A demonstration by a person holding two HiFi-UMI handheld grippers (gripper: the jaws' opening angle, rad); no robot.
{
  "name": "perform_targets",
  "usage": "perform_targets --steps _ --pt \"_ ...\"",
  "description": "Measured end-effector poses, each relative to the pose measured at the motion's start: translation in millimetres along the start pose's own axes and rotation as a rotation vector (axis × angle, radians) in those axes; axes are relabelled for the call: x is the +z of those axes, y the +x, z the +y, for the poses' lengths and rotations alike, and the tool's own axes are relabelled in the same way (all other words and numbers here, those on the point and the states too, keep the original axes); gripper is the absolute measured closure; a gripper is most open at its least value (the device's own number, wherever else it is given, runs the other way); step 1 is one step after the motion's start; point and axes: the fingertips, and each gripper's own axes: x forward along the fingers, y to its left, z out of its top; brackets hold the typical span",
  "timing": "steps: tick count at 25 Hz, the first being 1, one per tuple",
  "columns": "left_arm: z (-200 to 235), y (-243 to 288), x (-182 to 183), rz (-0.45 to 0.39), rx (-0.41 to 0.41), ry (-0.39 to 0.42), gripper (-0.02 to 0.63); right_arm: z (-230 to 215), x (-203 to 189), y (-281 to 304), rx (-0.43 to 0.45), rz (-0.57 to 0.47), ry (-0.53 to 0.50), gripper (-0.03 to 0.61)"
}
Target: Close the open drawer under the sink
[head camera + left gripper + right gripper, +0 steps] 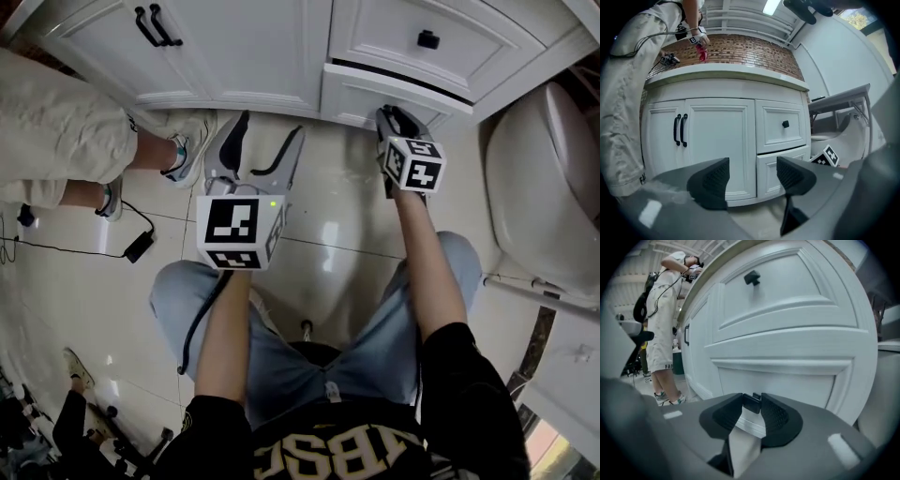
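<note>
With the vanity cabinet (253,56) spanning 12 o'clock in the head view, the lower drawer (359,97) sits at about 1 o'clock. Its white front stands out a little proud of the upper drawer (412,33), with a dark gap between them, so it is ajar.

Right gripper (394,114): at 1 o'clock, tips against the lower drawer front. The right gripper view shows its jaws pinched narrow on that drawer's small black knob (751,402), a pad touching on each side. The upper drawer knob (752,277) is at 12 o'clock in that view.

Left gripper (270,127): at 11 o'clock, over the tile floor (337,234), just short of the cabinet base and well apart from the right gripper. The left gripper view shows its jaws wide apart with nothing between them, only the cabinet behind. In that view the twin black door handles (679,130) are at 9 o'clock, the lower drawer front is near centre, and the right gripper's marker cube (827,156) is at 4 o'clock.

Other items:
- A toilet (544,178) is at 3 o'clock in the head view.
- A second person (56,131) in beige shorts and sneakers stands at 10 o'clock, facing the countertop (726,71).
- A black cable with a power brick (139,246) lies on the floor at 9 o'clock.
</note>
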Motion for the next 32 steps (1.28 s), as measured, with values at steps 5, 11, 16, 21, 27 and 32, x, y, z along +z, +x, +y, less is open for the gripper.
perform_targets --steps 5,11,16,21,27,32 --pt "-0.9 26.2 12.0 -0.042 -0.016 -0.097 0.293 -11.2 13.9 14.4 0.014 -0.076 0.017 0.46" --pt "-16.4 40.6 0.5 -0.013 -0.066 -0.045 0.293 -9.8 14.5 12.0 0.048 -0.048 0.019 0.459" --pt "-15.2 30.2 -0.8 0.002 -0.026 -0.073 0.293 6.0 29.9 -26.7 0.035 -0.064 -0.012 0.442" --pt "-42.2 10.0 23.1 -0.053 -0.058 -0.036 0.294 29.8 74.6 -93.8 0.031 -0.18 -0.154 0.441" --pt "-64.6 -18.9 29.9 -0.068 -0.062 -0.004 0.295 46.8 119.2 -181.7 -0.025 -0.34 -0.289 0.408" --pt "-86.9 -47.1 44.6 -0.122 -0.062 0.007 0.295 50.5 135.1 -234.0 -0.068 -0.45 -0.207 0.245"
